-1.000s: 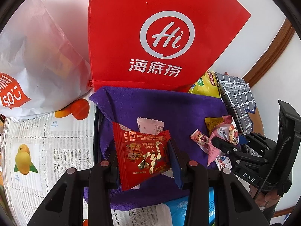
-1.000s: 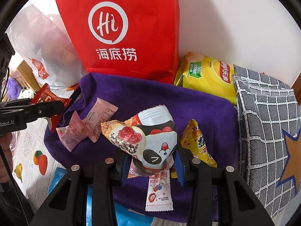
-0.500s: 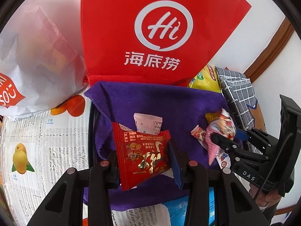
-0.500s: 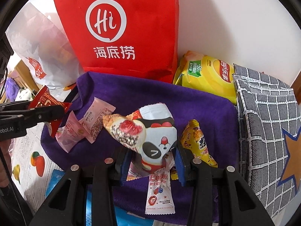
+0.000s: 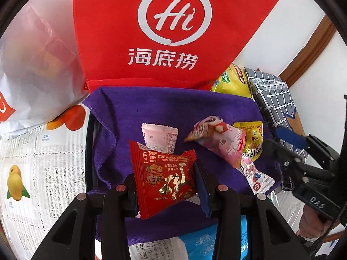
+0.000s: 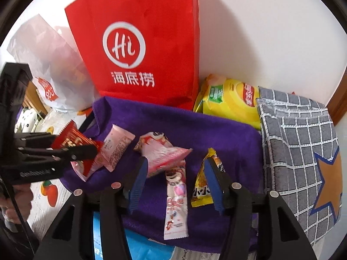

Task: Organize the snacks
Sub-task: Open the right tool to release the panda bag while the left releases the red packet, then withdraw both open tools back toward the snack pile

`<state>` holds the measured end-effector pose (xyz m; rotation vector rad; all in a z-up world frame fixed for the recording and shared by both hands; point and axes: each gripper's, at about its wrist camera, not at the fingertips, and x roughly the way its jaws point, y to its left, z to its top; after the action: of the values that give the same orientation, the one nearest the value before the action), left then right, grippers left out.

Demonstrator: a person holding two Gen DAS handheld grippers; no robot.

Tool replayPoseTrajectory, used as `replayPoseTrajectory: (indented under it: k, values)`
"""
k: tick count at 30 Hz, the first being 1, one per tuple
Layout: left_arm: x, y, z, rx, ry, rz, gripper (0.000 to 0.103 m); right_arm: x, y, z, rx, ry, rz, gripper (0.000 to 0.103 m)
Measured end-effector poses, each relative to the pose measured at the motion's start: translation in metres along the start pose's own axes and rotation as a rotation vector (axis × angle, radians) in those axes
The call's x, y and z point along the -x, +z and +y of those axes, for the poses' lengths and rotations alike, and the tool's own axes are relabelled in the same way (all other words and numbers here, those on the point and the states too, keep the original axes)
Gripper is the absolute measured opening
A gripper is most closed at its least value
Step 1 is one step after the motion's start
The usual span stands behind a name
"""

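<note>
R gripper [image 6: 175, 186] jaws just opened; panda snack pack [image 6: 162, 153], clamped 1 s ago, now lies loose on purple cloth [image 6: 227, 134] (touching left pad only). L gripper [image 5: 166, 186] still clamps red packet [image 5: 164, 175] above cloth.

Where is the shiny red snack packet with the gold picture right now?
The red packet is pinched in the left gripper, held just above the purple towel. In the left wrist view it sits at the middle bottom, right in front of a pale pink packet.

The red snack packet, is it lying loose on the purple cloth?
No, the red snack packet is clamped between the left gripper's fingers, above the purple cloth.
</note>
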<state>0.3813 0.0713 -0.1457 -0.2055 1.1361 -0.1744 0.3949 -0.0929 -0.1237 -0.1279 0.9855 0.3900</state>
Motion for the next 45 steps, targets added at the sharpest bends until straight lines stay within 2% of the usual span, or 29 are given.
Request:
replayPoseTrajectory:
  k: [9, 11, 13, 17, 24, 31, 33, 37, 41, 45]
  values:
    - [-0.003, 0.000, -0.004, -0.011, -0.008, 0.017, 0.040, 0.017, 0.002, -0.001, -0.019, -0.010, -0.042, 0.054]
    - [-0.002, 0.000, -0.005, -0.016, -0.010, 0.020, 0.047, 0.021, 0.002, 0.001, -0.023, -0.007, -0.051, 0.054]
    - [0.003, 0.001, -0.008, -0.029, -0.006, 0.009, 0.058, 0.024, 0.002, 0.002, -0.032, -0.008, -0.052, 0.054]
    - [0.015, 0.000, -0.015, -0.044, -0.006, -0.026, 0.065, 0.028, -0.007, 0.005, -0.049, -0.020, -0.043, 0.056]
    - [0.039, -0.005, -0.028, -0.069, -0.010, -0.048, 0.065, 0.051, -0.030, 0.003, -0.101, -0.077, -0.027, 0.061]
    - [0.078, -0.012, -0.036, -0.095, -0.018, -0.138, 0.065, 0.091, -0.053, -0.005, -0.151, -0.157, -0.041, 0.070]
    - [0.086, -0.013, -0.038, -0.095, -0.018, -0.159, 0.065, 0.100, -0.057, -0.007, -0.158, -0.172, -0.050, 0.071]
    - [0.107, -0.016, -0.037, -0.086, -0.015, -0.201, 0.065, 0.123, -0.073, -0.011, -0.168, -0.182, -0.127, 0.071]
    - [0.123, -0.023, -0.037, -0.055, -0.031, -0.230, 0.065, 0.135, -0.088, -0.009, -0.141, -0.205, -0.138, 0.071]
    - [0.138, -0.039, -0.042, -0.078, -0.019, -0.245, 0.065, 0.143, -0.101, 0.002, -0.096, -0.219, -0.143, 0.071]
